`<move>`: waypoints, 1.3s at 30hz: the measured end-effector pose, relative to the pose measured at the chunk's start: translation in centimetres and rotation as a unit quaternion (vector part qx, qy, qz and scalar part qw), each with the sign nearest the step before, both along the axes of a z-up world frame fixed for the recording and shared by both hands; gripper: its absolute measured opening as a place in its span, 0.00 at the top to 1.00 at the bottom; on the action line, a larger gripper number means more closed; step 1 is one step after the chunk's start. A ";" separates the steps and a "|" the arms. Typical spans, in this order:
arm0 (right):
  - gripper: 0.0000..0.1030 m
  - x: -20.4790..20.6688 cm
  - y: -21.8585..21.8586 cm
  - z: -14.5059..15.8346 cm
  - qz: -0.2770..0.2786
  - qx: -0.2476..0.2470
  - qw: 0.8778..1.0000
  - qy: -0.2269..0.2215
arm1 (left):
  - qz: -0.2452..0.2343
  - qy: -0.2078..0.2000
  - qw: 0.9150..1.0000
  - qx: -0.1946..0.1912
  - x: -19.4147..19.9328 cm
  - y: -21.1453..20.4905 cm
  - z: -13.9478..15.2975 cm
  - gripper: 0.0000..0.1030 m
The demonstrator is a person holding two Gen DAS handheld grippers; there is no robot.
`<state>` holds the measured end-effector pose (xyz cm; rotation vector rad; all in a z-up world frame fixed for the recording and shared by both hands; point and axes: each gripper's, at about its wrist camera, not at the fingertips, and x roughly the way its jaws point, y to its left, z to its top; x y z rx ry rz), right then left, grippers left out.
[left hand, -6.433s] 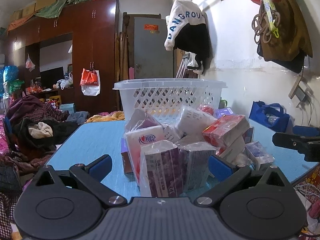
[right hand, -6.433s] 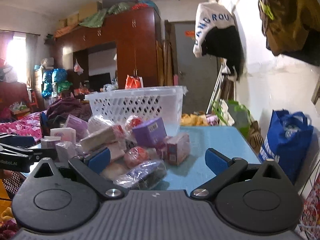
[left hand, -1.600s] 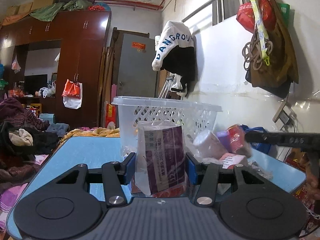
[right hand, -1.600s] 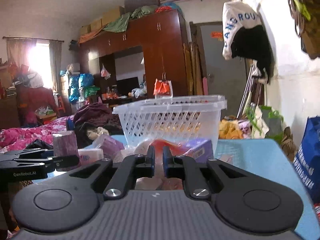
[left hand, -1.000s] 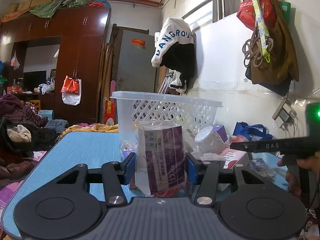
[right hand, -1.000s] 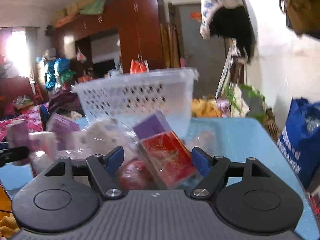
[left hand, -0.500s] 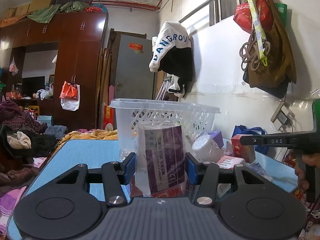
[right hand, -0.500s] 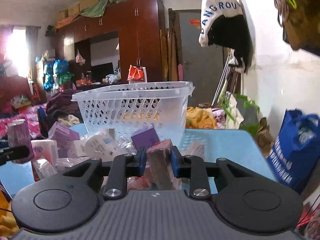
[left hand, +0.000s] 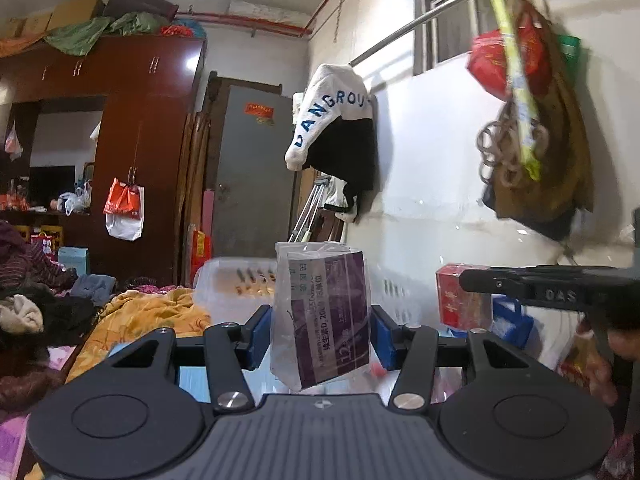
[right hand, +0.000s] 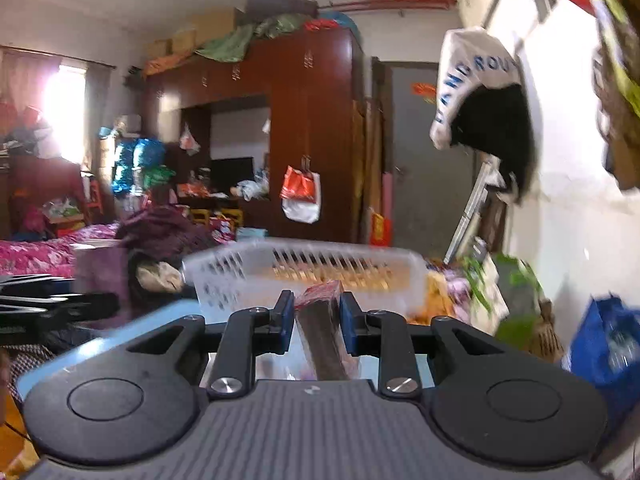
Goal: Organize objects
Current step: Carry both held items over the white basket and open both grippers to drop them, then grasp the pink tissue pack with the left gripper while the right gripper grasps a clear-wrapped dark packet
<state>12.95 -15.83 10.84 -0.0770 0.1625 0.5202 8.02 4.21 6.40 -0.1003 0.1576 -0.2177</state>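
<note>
The purple-and-white tissue pack in its loose clear plastic wrap sits upright between the blue pads of my left gripper, pinched across its broad faces and lifted in front of the white perforated plastic basket; the wrapper's loose bottom edge hangs below the pads. I judge it light and soft, so it will squash rather than resist, and the slack film is slippery, which is why I would keep the pads on the firm middle of the block and not on the film's loose edges. My right gripper is closed narrow on the small red rectangular packet, gripped across its thin sides and carried above the near rim of the same basket; from my left camera that packet shows off to the right of the tissue pack. It looks stiffer and boxier, likely light too, and its glossy face may slide if I ease the squeeze early. Both views are blurred by motion, so I cannot tell how much of the basket is already filled. Behind it stand the dark red wardrobe and the grey door
</note>
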 end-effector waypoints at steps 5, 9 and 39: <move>0.73 5.7 2.5 2.7 0.001 -0.005 1.000 -0.001 | 0.007 0.054 0.998 -0.010 8.8 0.1 3.2 0.47; 0.73 9.9 3.9 2.4 -0.010 -0.028 0.999 0.020 | 0.024 0.097 0.995 -0.011 14.0 0.3 3.4 0.47; 0.00 -6.1 -6.0 -10.5 0.023 0.045 0.998 0.043 | 0.044 0.008 0.999 0.002 -4.8 1.1 -6.3 0.14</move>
